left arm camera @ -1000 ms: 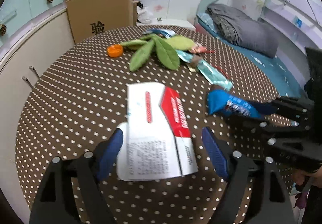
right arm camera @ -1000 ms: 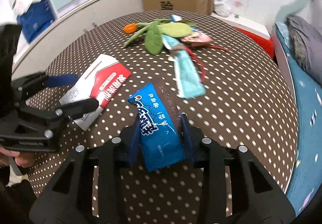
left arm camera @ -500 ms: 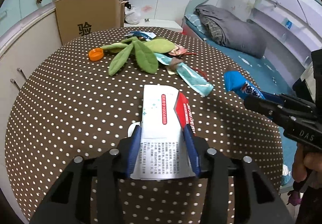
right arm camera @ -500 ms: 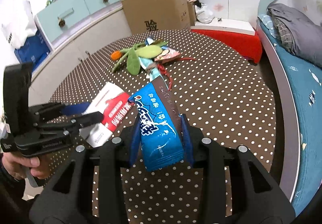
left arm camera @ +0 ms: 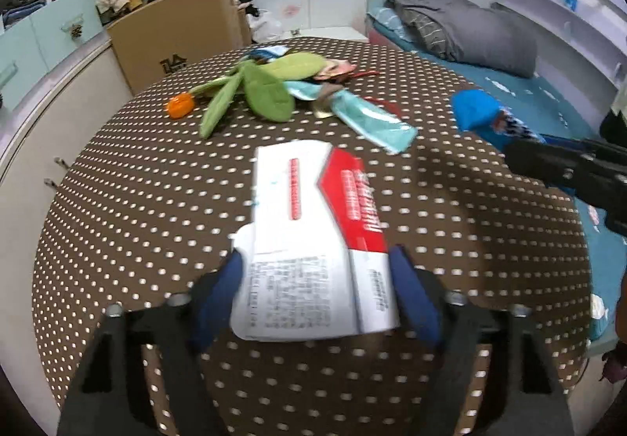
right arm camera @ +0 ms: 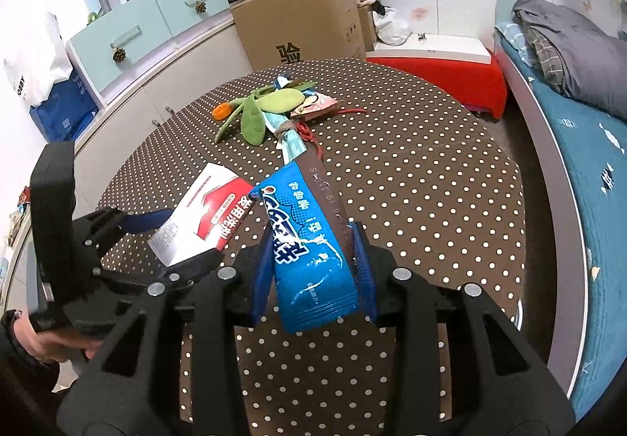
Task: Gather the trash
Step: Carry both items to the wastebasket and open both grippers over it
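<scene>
left gripper [left arm camera: 313, 279]: blue-padded fingers closed on the near end of a flattened red-and-white carton [left arm camera: 313, 228], held above the brown polka-dot round table [left arm camera: 137, 208]. right gripper [right arm camera: 313, 263]: fingers clamped on a blue snack wrapper [right arm camera: 309, 248], lifted clear of the table, its far end pointing away from the camera. remaining litter lies grouped at the far side of the table: green fabric leaves [left arm camera: 266, 91], an orange bottle cap [left arm camera: 180, 106] just beside them, and a pale teal wrapper [left arm camera: 372, 118]. a cardboard box [right arm camera: 301, 24] stands beyond the table.
</scene>
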`<action>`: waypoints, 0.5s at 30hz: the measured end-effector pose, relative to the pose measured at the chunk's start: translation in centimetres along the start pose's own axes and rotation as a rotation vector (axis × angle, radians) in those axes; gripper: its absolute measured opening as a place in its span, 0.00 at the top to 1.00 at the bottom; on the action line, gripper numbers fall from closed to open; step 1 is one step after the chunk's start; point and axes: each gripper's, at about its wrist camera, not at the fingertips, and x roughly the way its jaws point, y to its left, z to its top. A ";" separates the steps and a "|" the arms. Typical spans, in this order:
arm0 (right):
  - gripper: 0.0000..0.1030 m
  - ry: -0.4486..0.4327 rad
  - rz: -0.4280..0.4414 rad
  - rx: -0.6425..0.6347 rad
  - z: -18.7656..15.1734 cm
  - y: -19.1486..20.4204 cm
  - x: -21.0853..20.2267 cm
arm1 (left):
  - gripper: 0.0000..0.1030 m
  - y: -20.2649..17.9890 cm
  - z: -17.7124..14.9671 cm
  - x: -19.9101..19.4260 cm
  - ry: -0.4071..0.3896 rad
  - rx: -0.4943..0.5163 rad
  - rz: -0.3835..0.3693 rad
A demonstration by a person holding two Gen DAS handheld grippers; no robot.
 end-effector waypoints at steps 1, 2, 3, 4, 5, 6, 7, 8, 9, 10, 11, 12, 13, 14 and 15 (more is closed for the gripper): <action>0.64 -0.001 -0.001 0.000 0.0 0.0 -0.1 | 0.35 -0.2 0.1 0.0 0.002 0.009 -0.002; 0.64 -0.003 -0.001 0.000 0.0 -0.1 -0.2 | 0.36 -0.3 0.1 0.0 0.001 0.014 -0.010; 0.64 -0.004 -0.001 0.001 0.0 -0.2 -0.2 | 0.36 -0.2 0.1 0.0 0.004 0.008 -0.021; 0.64 -0.006 -0.001 0.005 0.0 -0.3 -0.3 | 0.36 -0.1 0.1 0.0 0.007 0.005 -0.029; 0.64 -0.007 -0.001 0.006 0.0 -0.4 -0.4 | 0.36 0.0 0.2 0.0 0.008 -0.001 -0.046; 0.64 -0.009 -0.002 0.007 -0.1 -0.5 -0.5 | 0.36 0.4 0.2 -0.2 0.006 -0.019 -0.087; 0.64 -0.013 -0.005 0.009 -0.1 -0.6 -0.7 | 0.36 0.6 0.3 -0.3 0.004 -0.036 -0.115; 0.64 -0.016 -0.007 0.012 0.0 -0.7 -0.8 | 0.36 0.9 0.4 -0.5 0.002 -0.050 -0.130; 0.64 -0.021 -0.010 0.017 0.1 -0.9 -1.0 | 0.36 1.2 0.6 -0.6 -0.004 -0.066 -0.141; 0.64 -0.028 -0.013 0.023 0.2 -1.1 -1.2 | 0.36 0.8 0.9 -0.7 -0.008 -0.075 -0.151; 0.64 -0.035 -0.018 0.027 0.3 -1.3 -1.4 | 0.36 0.8 1.2 -0.9 -0.015 -0.082 -0.160; 0.64 -0.043 -0.023 0.033 0.4 -1.5 -1.7 | 0.36 0.6 1.5 -1.2 -0.024 -0.078 -0.160; 0.64 -0.051 -0.027 0.040 0.6 -1.9 -2.0 | 0.36 0.3 1.7 -1.4 -0.033 -0.071 -0.161; 0.64 -0.065 -0.033 0.051 0.8 -2.4 -2.5 | 0.36 -0.1 2.0 -1.7 -0.042 -0.064 -0.167; 0.64 -0.076 -0.039 0.057 1.0 -2.9 -3.0 | 0.36 -0.5 2.4 -2.0 -0.053 -0.054 -0.174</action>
